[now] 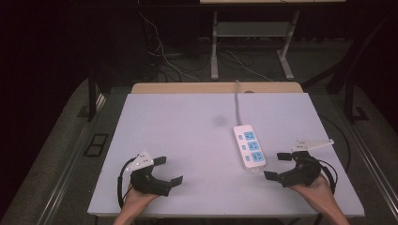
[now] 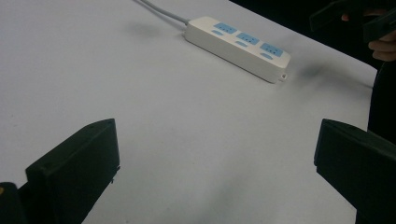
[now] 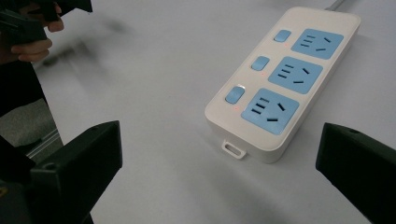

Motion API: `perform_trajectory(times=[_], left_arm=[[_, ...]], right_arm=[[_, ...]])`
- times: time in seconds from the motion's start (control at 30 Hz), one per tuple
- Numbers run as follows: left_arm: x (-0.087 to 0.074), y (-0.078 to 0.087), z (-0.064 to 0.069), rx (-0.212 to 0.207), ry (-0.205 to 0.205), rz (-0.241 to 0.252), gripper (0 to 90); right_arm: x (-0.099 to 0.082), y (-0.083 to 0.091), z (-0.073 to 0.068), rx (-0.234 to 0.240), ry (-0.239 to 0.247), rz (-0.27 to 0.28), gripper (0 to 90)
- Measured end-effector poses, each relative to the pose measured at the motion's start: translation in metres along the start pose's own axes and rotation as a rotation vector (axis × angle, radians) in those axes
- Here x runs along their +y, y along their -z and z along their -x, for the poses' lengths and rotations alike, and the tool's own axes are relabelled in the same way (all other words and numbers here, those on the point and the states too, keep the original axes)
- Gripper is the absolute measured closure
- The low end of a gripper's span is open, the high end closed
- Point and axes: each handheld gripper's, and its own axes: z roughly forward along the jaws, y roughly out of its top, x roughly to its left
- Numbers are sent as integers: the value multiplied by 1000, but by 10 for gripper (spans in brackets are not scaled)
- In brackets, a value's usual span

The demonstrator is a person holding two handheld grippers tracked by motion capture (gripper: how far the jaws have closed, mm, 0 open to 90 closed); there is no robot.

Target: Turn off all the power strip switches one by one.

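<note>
A white power strip point(image 1: 249, 146) with three blue sockets and three switches lies right of the table's middle, its grey cable point(image 1: 238, 105) running to the far edge. My left gripper point(image 1: 168, 170) rests open at the front left, nothing between its jaws; its own view has the power strip point(image 2: 238, 45) far ahead. My right gripper point(image 1: 278, 166) stands open just right of the strip's near end. In the right gripper view the power strip point(image 3: 285, 79) lies close ahead, between the spread jaws, untouched.
The white tabletop point(image 1: 187, 131) has a wooden strip point(image 1: 216, 87) along its far edge. Beyond it are desk legs point(image 1: 214, 47) and loose cables point(image 1: 164, 56) on a dark floor. The other hand point(image 3: 32, 44) is at the far left of the right gripper view.
</note>
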Motion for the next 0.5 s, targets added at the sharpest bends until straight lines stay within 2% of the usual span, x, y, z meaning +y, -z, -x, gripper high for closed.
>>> perform_trajectory(times=[0.1, 0.5], left_arm=[[0, 0, 0, 0, 1, 1, 0], [0, -2, 2, -9, -3, -7, 0]], right_arm=[[6, -1, 1, -1, 9, -28, 4], [26, 0, 6, -6, 40, -66, 4]])
